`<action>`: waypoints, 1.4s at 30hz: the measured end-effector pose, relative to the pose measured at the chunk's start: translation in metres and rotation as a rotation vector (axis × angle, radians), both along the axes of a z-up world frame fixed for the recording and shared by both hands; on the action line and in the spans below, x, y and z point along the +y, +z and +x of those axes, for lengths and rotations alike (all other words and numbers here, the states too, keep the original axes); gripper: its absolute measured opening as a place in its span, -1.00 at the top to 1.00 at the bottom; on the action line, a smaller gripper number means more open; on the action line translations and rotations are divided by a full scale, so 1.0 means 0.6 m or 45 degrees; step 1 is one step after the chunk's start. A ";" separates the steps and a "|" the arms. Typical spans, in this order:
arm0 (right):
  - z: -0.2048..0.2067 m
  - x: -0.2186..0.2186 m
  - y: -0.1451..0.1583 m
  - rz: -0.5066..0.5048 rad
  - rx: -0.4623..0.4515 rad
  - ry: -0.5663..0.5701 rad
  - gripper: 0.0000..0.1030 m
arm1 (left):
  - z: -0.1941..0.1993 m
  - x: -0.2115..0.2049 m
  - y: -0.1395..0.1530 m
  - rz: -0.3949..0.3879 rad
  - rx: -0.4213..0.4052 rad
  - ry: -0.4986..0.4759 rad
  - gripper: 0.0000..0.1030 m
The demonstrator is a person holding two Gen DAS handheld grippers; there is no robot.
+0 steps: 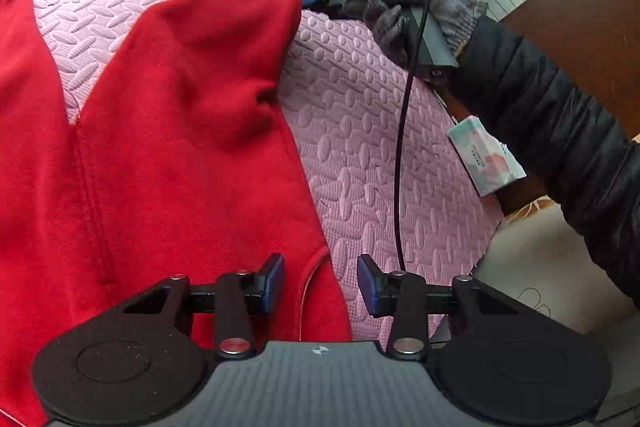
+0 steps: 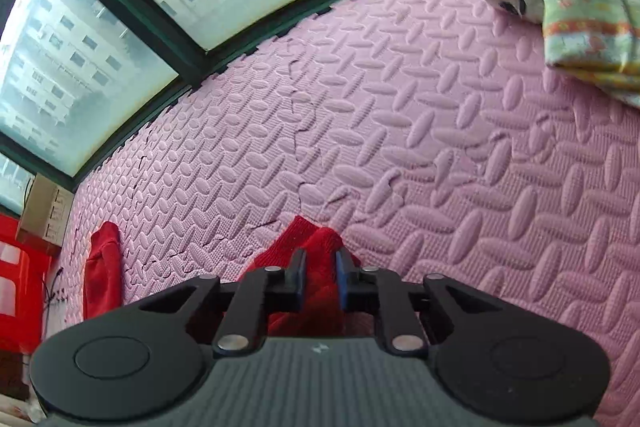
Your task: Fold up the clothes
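Red garment (image 1: pixel 180 131): soft, limp fleece on pink mat (image 1: pixel 380 147); best taken at corners. Right tool (image 2: pixel 320 267) pinches a corner; left tool (image 1: pixel 320 283) part-open, empty, over hem.

One red garment (image 1: pixel 168 131), two folded cloths (image 2: pixel 584 11).

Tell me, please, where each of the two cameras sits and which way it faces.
Left wrist: sits on the left gripper, open, above the red garment; it shows the gloved hand and dark sleeve.
Right wrist: sits on the right gripper, shut on a red corner, facing the window; no hand shows.
Shared: the garment, the pink foam mat, and the right gripper.
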State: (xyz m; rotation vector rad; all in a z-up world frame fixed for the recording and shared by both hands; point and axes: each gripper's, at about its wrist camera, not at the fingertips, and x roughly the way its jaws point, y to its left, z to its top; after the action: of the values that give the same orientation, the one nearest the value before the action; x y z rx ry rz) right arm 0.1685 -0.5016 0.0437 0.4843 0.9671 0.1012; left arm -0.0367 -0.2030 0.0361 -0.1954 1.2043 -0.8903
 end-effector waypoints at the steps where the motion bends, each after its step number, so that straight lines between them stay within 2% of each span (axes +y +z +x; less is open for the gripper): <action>1: 0.001 0.005 0.009 -0.025 -0.040 0.018 0.79 | -0.002 -0.001 -0.006 -0.003 0.016 -0.006 0.18; 3: 0.004 0.019 0.043 -0.111 -0.179 0.063 0.80 | -0.005 -0.005 -0.011 -0.014 0.023 -0.017 0.18; 6: 0.011 0.028 0.065 -0.147 -0.307 0.095 0.82 | -0.005 -0.009 -0.014 -0.023 0.030 -0.023 0.17; 11: 0.032 0.019 0.040 -0.265 -0.225 0.065 0.78 | 0.000 -0.008 -0.014 -0.043 0.044 -0.021 0.14; 17: 0.003 0.056 0.044 -0.236 -0.243 0.265 0.77 | 0.002 -0.006 -0.011 -0.056 0.042 -0.034 0.13; 20: 0.003 0.089 0.026 -0.261 -0.218 0.345 0.77 | 0.001 -0.006 -0.010 -0.066 0.048 -0.026 0.13; 25: 0.017 0.107 -0.006 -0.403 -0.132 0.296 0.78 | -0.005 -0.009 -0.002 -0.070 0.039 -0.029 0.08; 28: 0.007 0.115 0.003 -0.449 -0.168 0.302 0.77 | -0.002 -0.004 -0.002 -0.080 0.046 -0.018 0.07; 30: -0.009 0.133 0.020 -0.458 -0.209 0.358 0.65 | -0.001 0.000 0.000 -0.085 0.045 -0.007 0.06; 31: -0.015 0.142 0.023 -0.441 -0.209 0.394 0.46 | -0.002 0.003 0.001 -0.087 0.040 0.002 0.06; 32: -0.022 0.151 0.027 -0.424 -0.209 0.430 0.37 | -0.002 0.008 0.005 -0.089 0.030 0.012 0.06; 37: -0.073 0.204 0.018 -0.412 -0.182 0.620 0.34 | -0.003 0.043 0.028 -0.085 -0.039 0.095 0.06; 42: -0.125 0.230 0.005 -0.436 -0.156 0.706 0.30 | 0.016 0.111 0.051 -0.064 -0.116 0.286 0.06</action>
State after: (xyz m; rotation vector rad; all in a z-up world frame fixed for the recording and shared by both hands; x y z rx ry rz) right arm 0.0936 -0.3639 0.0470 -0.1136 0.9529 0.4512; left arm -0.0270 -0.1364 0.0665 -0.3210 1.0531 -0.7258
